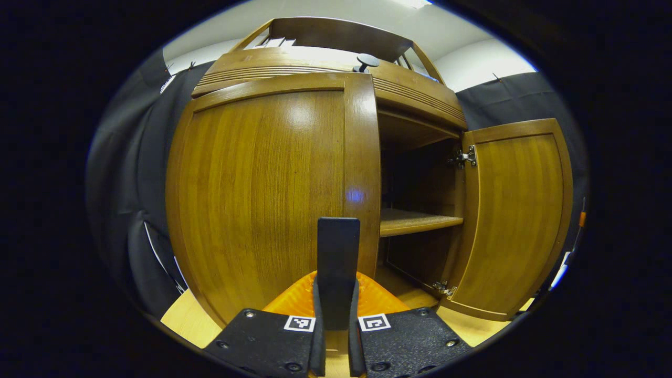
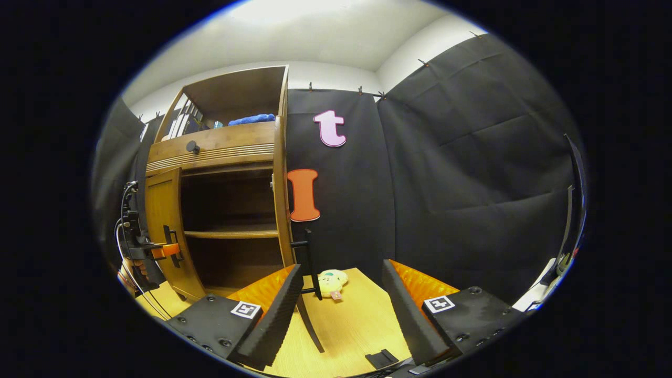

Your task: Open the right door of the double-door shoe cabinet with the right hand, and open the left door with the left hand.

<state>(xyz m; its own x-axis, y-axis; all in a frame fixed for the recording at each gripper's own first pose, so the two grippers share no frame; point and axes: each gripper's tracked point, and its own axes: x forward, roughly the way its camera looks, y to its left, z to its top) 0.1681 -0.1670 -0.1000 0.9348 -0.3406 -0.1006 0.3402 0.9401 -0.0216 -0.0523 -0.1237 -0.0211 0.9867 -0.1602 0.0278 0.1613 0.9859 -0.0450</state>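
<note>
So right door (image 1: 512, 220) is already swung wide at 3 o'clock, and my right gripper (image 2: 341, 310) hangs back with jaws spread, holding nothing. Left door (image 1: 262, 194) sits dead ahead, seemingly closed. My left gripper (image 1: 337, 252) has jaws pressed together near its inner edge. I'd hook that edge and pull slowly along the hinge arc.

The wooden shoe cabinet (image 1: 315, 58) stands just ahead of the left gripper (image 1: 336, 247). Its left door (image 1: 262, 199) looks shut, or nearly so, straight before the fingers; its right door (image 1: 512, 220) hangs wide open to the right, baring a shelf (image 1: 415, 220).
</note>
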